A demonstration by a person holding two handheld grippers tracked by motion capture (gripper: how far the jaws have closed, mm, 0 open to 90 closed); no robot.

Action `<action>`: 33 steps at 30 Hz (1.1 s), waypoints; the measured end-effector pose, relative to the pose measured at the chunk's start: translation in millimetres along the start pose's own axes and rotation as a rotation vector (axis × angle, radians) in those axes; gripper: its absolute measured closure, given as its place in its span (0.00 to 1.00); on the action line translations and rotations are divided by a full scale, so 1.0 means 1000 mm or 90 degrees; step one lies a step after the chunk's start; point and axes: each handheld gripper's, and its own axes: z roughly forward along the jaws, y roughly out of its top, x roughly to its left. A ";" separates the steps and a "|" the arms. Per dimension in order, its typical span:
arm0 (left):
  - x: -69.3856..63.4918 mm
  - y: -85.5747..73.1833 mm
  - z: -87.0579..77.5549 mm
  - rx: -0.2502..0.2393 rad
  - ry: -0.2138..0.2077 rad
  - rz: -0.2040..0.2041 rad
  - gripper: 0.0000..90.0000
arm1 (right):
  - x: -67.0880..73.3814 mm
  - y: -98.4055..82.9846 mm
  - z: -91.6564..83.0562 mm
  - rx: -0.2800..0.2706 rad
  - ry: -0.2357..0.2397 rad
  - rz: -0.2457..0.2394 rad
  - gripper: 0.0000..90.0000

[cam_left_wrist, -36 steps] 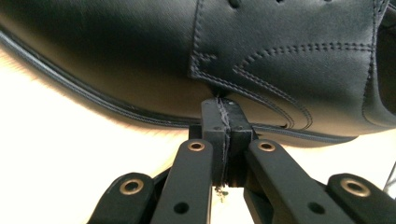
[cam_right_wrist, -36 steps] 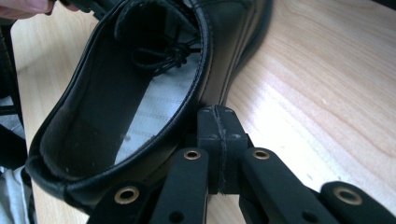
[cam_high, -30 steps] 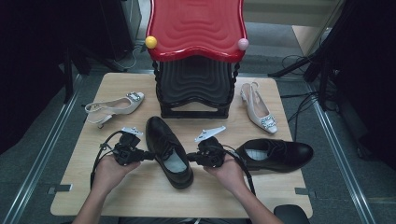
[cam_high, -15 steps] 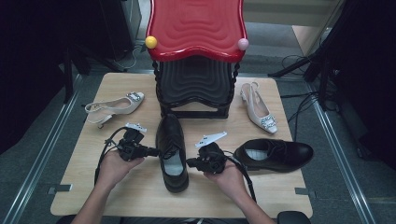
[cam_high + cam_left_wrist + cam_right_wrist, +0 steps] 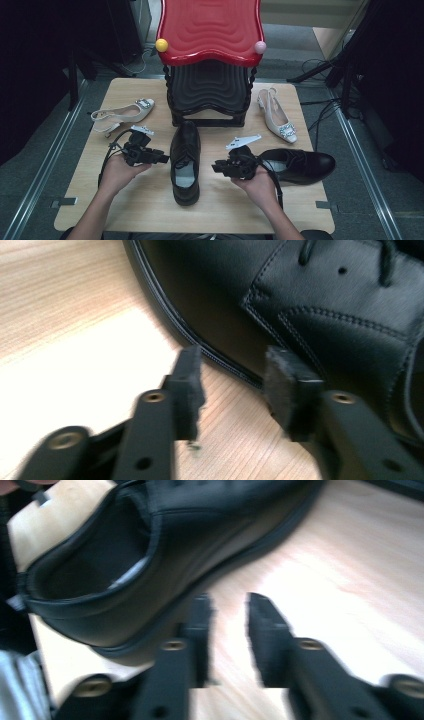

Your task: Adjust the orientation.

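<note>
A black lace-up shoe (image 5: 185,160) lies in the middle of the table with its toe towards the rack. My left gripper (image 5: 163,159) stands at its left side, open and empty; in the left gripper view (image 5: 235,375) the shoe's (image 5: 320,300) welt lies just beyond the tips. My right gripper (image 5: 216,167) is a short way off the shoe's right side. In the blurred right gripper view (image 5: 230,612) its jaws stand a little apart with bare wood between them, and the shoe's (image 5: 150,555) heel opening lies to the left.
A second black shoe (image 5: 300,164) lies right of my right hand. Two pale slingback heels rest at the back left (image 5: 122,114) and back right (image 5: 277,117). A black rack (image 5: 210,95) with a red wavy top (image 5: 210,30) stands at the table's far edge.
The middle shoe has turned from a slant to straight, toe towards the rack. Both grippers have drawn slightly outward from its sides, the right one more.
</note>
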 end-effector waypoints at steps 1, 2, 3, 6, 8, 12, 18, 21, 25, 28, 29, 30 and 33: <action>0.000 0.001 -0.001 -0.003 0.004 -0.003 0.59 | -0.004 -0.001 -0.003 -0.005 -0.006 0.003 0.70; 0.000 0.001 -0.002 -0.010 0.007 -0.002 0.57 | -0.007 -0.001 -0.006 -0.005 -0.008 0.011 0.69; 0.001 0.001 -0.003 -0.012 0.005 -0.003 0.54 | -0.009 -0.002 -0.009 -0.006 -0.011 0.013 0.67; 0.002 0.003 -0.005 -0.013 -0.012 0.000 0.46 | -0.013 -0.003 -0.016 -0.008 -0.019 0.020 0.65; 0.001 0.003 -0.006 -0.019 -0.014 0.000 0.44 | -0.015 -0.003 -0.022 -0.005 -0.026 0.026 0.70; 0.000 0.003 -0.006 -0.023 -0.014 0.001 0.41 | -0.020 -0.006 -0.033 -0.007 -0.037 0.030 0.82; -0.002 0.006 -0.006 -0.009 -0.010 0.016 0.41 | -0.029 -0.011 -0.048 -0.011 -0.049 0.049 0.93; -0.004 0.008 -0.007 -0.010 -0.011 0.023 0.40 | -0.032 -0.011 -0.059 -0.023 -0.059 0.059 0.93; -0.005 0.010 -0.008 -0.012 -0.013 0.026 0.40 | -0.036 -0.014 -0.069 -0.031 -0.069 0.068 0.95; -0.005 0.011 -0.008 -0.012 -0.013 0.027 0.41 | -0.039 -0.016 -0.077 -0.033 -0.075 0.076 0.98; -0.005 0.012 -0.007 -0.014 -0.013 0.027 0.41 | -0.040 -0.017 -0.079 -0.034 -0.077 0.078 0.99; -0.005 0.013 -0.007 -0.013 -0.013 0.028 0.41 | -0.040 -0.018 -0.082 -0.037 -0.078 0.082 1.00; -0.005 0.014 -0.007 -0.013 -0.013 0.034 0.41 | -0.043 -0.022 -0.088 -0.038 -0.085 0.090 1.00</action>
